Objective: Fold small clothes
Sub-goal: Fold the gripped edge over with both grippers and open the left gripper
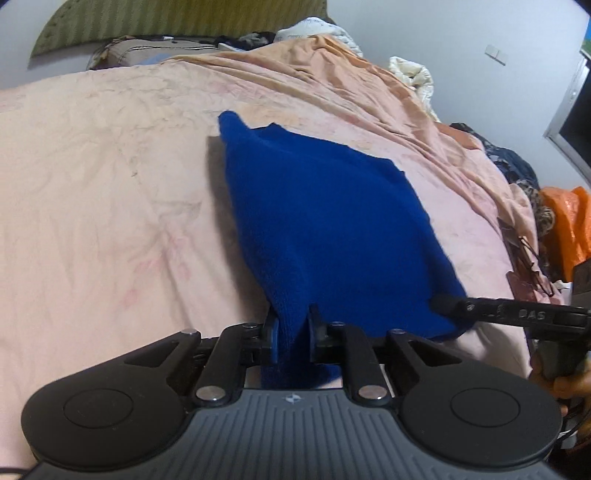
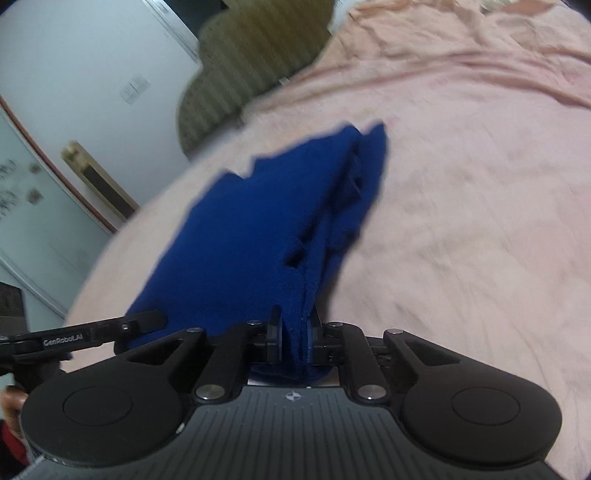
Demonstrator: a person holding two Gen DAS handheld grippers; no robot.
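Note:
A dark blue knitted garment (image 1: 325, 221) hangs above the pink bed sheet (image 1: 92, 203), held up at its near edge by both grippers. My left gripper (image 1: 293, 323) is shut on one near corner of the garment. My right gripper (image 2: 295, 325) is shut on the other near corner of the garment (image 2: 258, 229), which looks doubled over with a fold line on its right. The right gripper also shows in the left wrist view (image 1: 443, 304), pinching the cloth's right corner. The left gripper shows in the right wrist view (image 2: 147, 319) at the cloth's left corner.
The pink sheet (image 2: 461, 221) covers a wide bed. A green striped headboard (image 1: 166, 22) and piled bedding (image 1: 410, 74) lie at the far end. An orange bag (image 1: 569, 229) and dark clothes sit at the right edge. A white wall and door (image 2: 55, 110) stand left of the bed.

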